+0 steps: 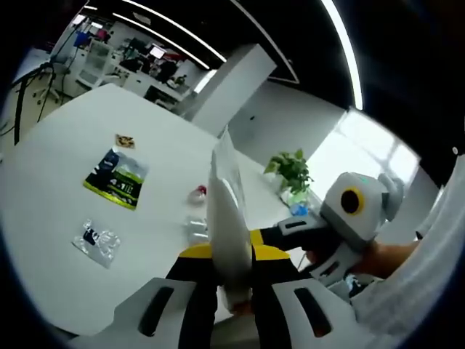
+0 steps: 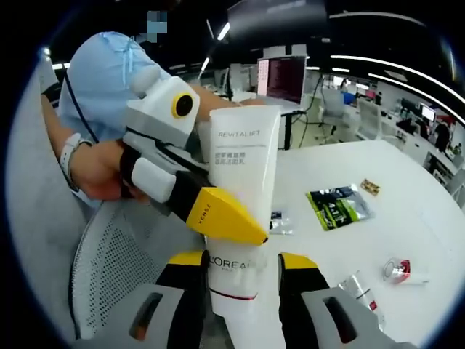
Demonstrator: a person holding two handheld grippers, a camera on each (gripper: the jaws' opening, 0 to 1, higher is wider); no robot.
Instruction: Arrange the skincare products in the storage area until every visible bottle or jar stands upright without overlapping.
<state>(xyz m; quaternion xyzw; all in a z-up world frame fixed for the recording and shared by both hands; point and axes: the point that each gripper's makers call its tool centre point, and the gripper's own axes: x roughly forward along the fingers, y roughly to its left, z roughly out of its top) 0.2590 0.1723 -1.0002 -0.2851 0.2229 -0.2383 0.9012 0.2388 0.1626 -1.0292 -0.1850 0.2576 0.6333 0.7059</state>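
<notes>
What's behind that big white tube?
Behind the tube: a person's hand holding the left gripper, a laptop and the table. What lies directly behind the tube is hidden.

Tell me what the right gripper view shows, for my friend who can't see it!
A white skincare tube stands between the right gripper jaws, while the left gripper, held by a person's hand, pinches it from the side. Behind, a white table holds a green packet and a small lying bottle.

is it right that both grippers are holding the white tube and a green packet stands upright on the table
Not quite. In the right gripper view both the left gripper and right gripper do hold the white tube, but the green packet lies flat on the table.
</notes>
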